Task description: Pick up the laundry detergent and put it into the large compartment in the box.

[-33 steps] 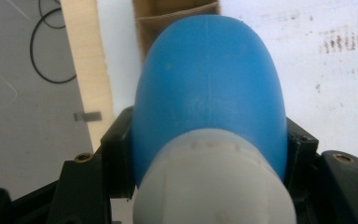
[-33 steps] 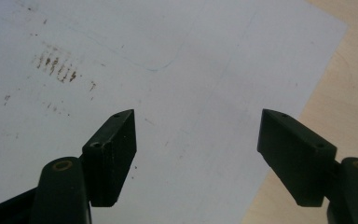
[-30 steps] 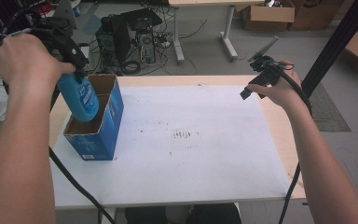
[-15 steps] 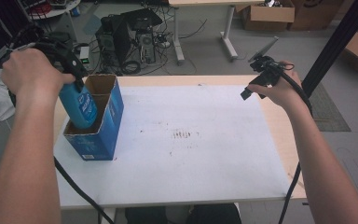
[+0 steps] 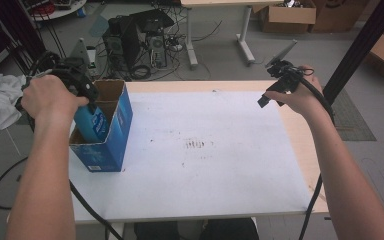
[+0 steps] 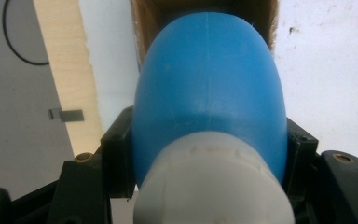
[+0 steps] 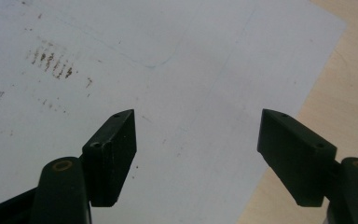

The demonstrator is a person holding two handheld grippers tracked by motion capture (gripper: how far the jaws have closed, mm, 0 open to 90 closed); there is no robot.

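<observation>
Your left gripper [image 5: 82, 92] fingers clamp the smooth blue plastic bottle [image 6: 209, 93] below its white cap [image 6: 212, 186]; slippery, rigid, so keep hold there. Your right gripper [image 7: 196, 154] fingers gape, empty.

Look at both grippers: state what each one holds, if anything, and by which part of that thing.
The left gripper clamps a blue bottle by its shoulder, just below the white cap, over the blue cardboard box. The right gripper holds nothing; its jaws stand open.

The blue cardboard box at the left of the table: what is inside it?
The blue bottle stands partly inside the box, its upper part gripped by the left tongs. The box's bottom and any other contents are covered.
</observation>
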